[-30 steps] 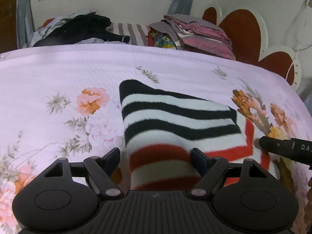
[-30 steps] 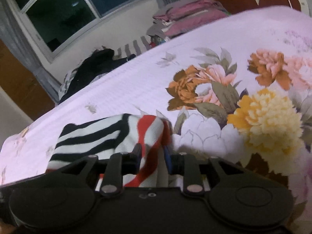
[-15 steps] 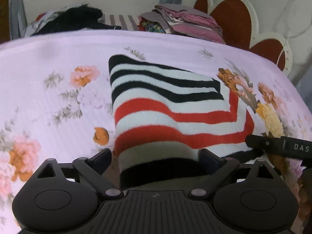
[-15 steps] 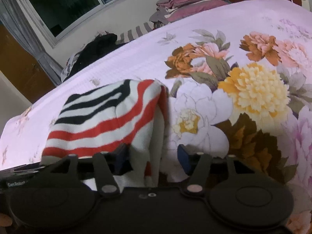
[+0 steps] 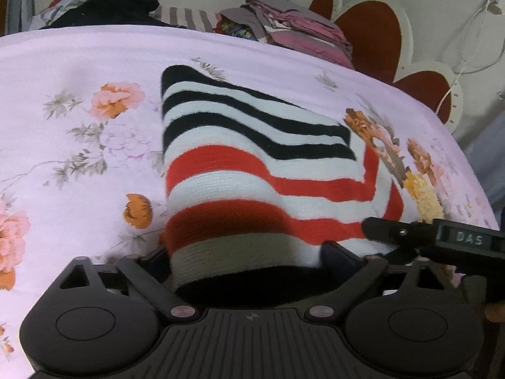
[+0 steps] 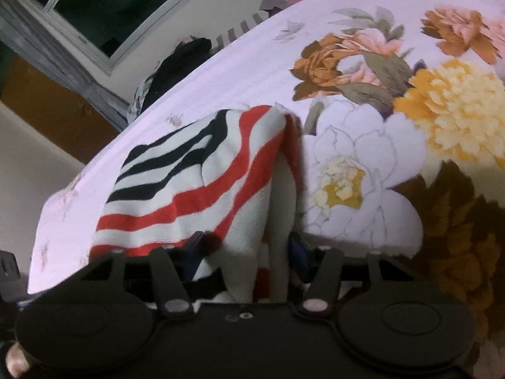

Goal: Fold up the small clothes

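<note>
- The sweater (image 5: pixel 252 170), striped black, white and red, lies folded on the bedspread (image 5: pixel 79 145), a pale pink sheet printed with flowers.
- The left gripper (image 5: pixel 246 260) has its jaws spread wide, one at each side of the sweater's near edge; the knit fills the gap between them, but they do not pinch it.
- The right gripper (image 6: pixel 243 249) sits at the sweater's (image 6: pixel 195 186) right-hand corner, jaws parted, with a hanging fold of white and red knit between them (whether either pad presses the cloth I cannot tell).
- In the left view the right gripper's (image 5: pixel 397 232) black finger lies on the red stripe at the sweater's near right corner.
- Far across the bed sit a dark heap (image 5: pixel 107 9) and a stack (image 5: pixel 293 31) of pink and grey folded cloth, next to the headboard (image 5: pixel 375 41).
- A window (image 6: pixel 104 6) shows dark above the bed's far edge.
</note>
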The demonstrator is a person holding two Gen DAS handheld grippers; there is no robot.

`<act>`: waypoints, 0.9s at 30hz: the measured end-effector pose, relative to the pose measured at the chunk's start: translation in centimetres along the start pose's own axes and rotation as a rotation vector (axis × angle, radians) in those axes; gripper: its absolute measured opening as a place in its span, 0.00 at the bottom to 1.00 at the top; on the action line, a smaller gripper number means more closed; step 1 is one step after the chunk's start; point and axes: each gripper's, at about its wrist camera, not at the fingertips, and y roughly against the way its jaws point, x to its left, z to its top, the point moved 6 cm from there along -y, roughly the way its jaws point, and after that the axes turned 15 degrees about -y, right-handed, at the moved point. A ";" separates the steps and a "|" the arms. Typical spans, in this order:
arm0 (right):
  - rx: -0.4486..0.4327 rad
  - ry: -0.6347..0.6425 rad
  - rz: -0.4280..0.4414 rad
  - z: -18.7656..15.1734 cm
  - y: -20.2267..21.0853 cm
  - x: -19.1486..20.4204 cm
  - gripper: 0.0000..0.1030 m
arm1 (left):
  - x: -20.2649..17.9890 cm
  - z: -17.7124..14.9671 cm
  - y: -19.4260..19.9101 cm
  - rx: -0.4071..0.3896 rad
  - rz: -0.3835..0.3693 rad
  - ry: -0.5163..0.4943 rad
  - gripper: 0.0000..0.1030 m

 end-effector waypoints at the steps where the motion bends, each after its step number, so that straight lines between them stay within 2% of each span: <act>1: 0.001 0.000 0.000 0.0 -0.1 0.1 0.54 | -0.1 0.1 -0.1 -0.003 -0.001 0.003 0.88; 3: 0.000 0.003 0.011 -0.3 0.0 0.5 0.42 | -0.1 0.1 0.0 -0.011 -0.006 0.011 0.80; 4: -0.008 0.009 0.018 -0.4 0.1 0.7 0.39 | 0.0 0.2 0.1 -0.020 -0.007 0.020 0.78; 6: -0.021 -0.005 0.038 -0.3 0.5 0.9 0.31 | 0.3 0.2 0.5 -0.031 -0.013 0.034 0.65; 9: -0.044 -0.029 0.071 -0.2 1.1 1.5 0.30 | 0.6 0.5 1.3 -0.047 -0.019 0.045 0.52; 12: -0.056 -0.031 0.115 -0.3 2.1 3.1 0.29 | 0.8 0.8 2.6 -0.068 -0.029 0.037 0.48; 16: -0.054 0.014 0.146 -1.2 2.6 7.0 0.29 | 2.4 1.5 5.6 -0.094 -0.030 0.024 0.48; 21: -0.033 0.060 0.193 -4.1 1.3 13.5 0.29 | 8.3 1.0 11.1 -0.125 0.014 0.023 0.48; 27: -0.016 0.085 0.246 -10.2 -3.6 23.0 0.29 | 20.1 -2.0 17.3 -0.158 0.062 0.022 0.48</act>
